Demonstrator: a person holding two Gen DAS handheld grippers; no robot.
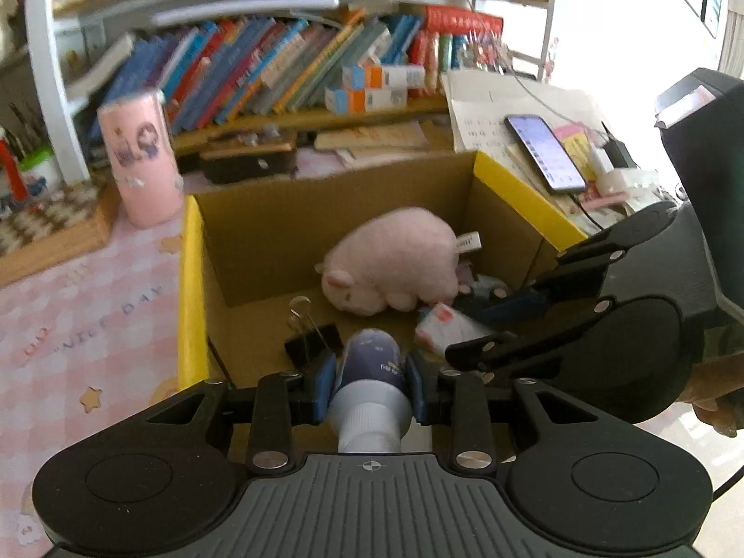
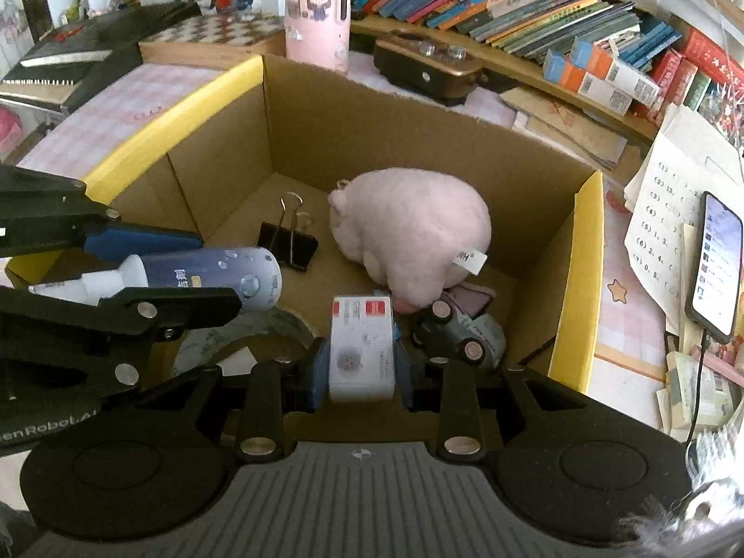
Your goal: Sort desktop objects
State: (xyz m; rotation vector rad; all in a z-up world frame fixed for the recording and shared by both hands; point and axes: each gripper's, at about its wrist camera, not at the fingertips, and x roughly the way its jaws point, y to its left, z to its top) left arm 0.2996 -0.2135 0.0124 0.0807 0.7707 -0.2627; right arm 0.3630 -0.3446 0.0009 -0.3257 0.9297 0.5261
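Observation:
My left gripper (image 1: 372,369) is shut on a purple bottle (image 1: 369,355) with a white cap, held lying over the near part of an open cardboard box (image 1: 190,279). In the right wrist view the left gripper (image 2: 218,272) and the bottle (image 2: 209,274) come in from the left. My right gripper (image 2: 362,358) is shut on a small white carton with a red label (image 2: 360,339), low inside the box (image 2: 576,279). Lying in the box are a pink plush pig (image 2: 414,223), a black binder clip (image 2: 288,242), a grey toy car (image 2: 460,335) and a tape roll (image 2: 260,325).
A pink cylinder (image 2: 318,9) stands behind the box on a pink checked mat. A lit phone (image 2: 716,260) lies on papers to the right. Leaning books (image 1: 260,69) and small cartons fill the shelf at the back, with a dark case (image 2: 428,69) in front.

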